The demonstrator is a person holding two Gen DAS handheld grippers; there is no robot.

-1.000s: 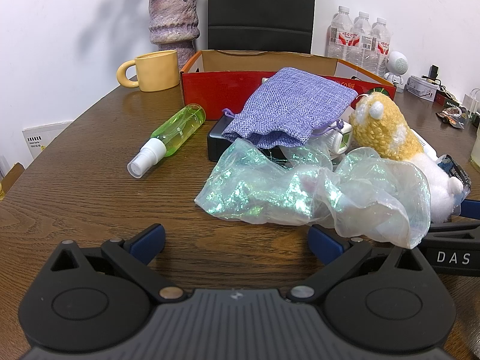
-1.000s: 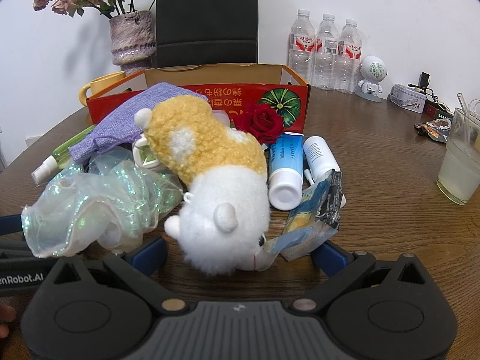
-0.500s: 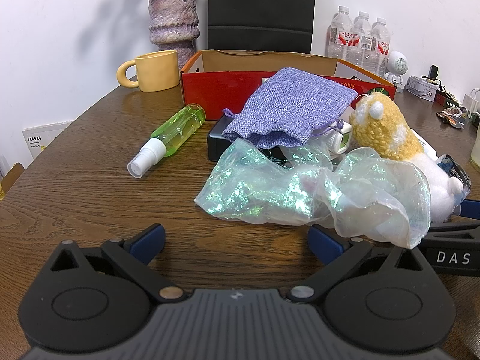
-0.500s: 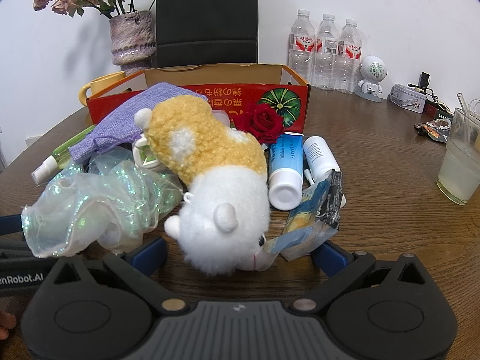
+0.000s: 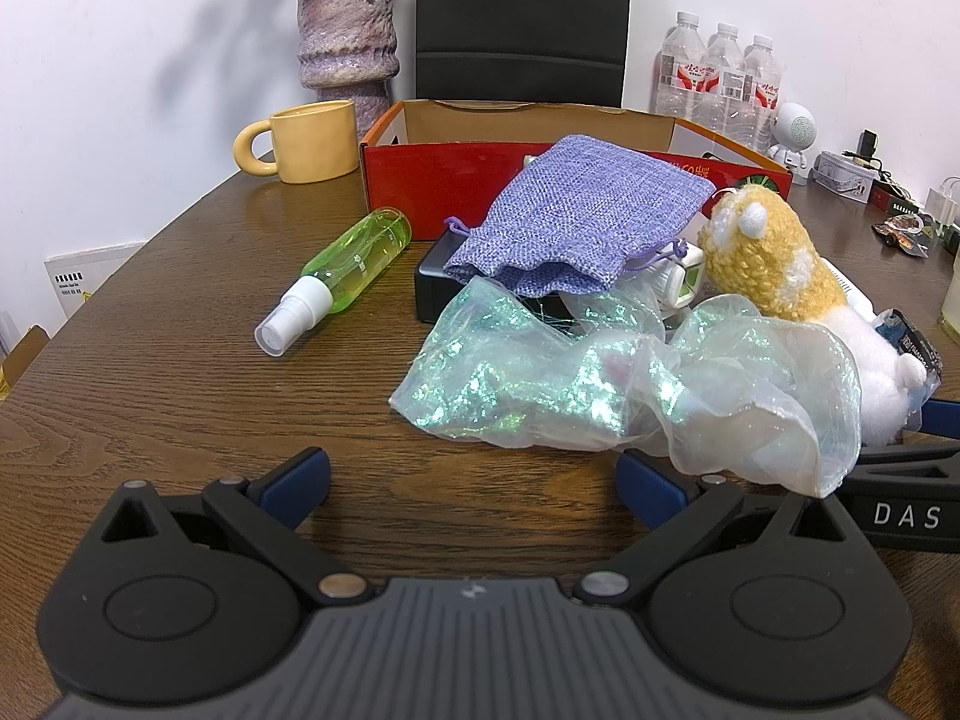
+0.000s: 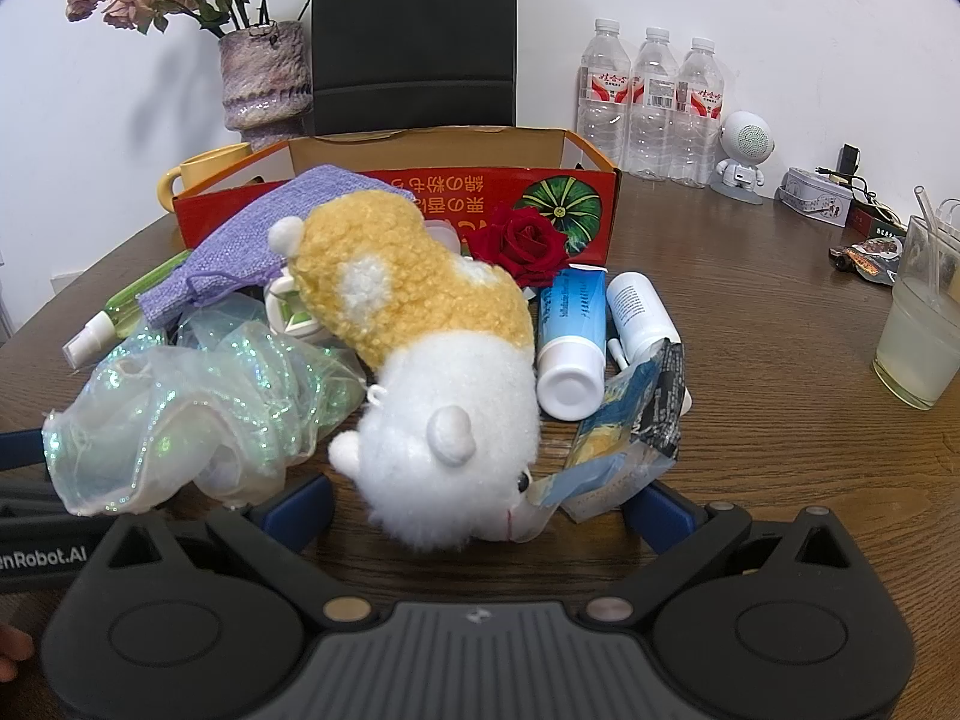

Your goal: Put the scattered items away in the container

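Note:
A red cardboard box (image 5: 420, 180) (image 6: 594, 204) stands open at the back of the table. In front of it lies a pile: a purple burlap pouch (image 5: 576, 216) (image 6: 252, 240), an iridescent organza bag (image 5: 630, 384) (image 6: 198, 396), a yellow-and-white plush toy (image 5: 768, 264) (image 6: 432, 360), a green spray bottle (image 5: 342, 276), a red rose (image 6: 528, 243), a blue tube (image 6: 570, 336), a white bottle (image 6: 636, 312) and a blue snack packet (image 6: 630, 426). My left gripper (image 5: 474, 474) is open just short of the organza bag. My right gripper (image 6: 480, 504) is open with the plush's white head between its fingers.
A yellow mug (image 5: 306, 141) and a purple vase (image 5: 348, 42) stand left of the box, a black chair (image 5: 522, 18) behind it. Water bottles (image 6: 648, 102), a small white robot figure (image 6: 744, 156) and a glass of pale drink (image 6: 918, 336) are on the right.

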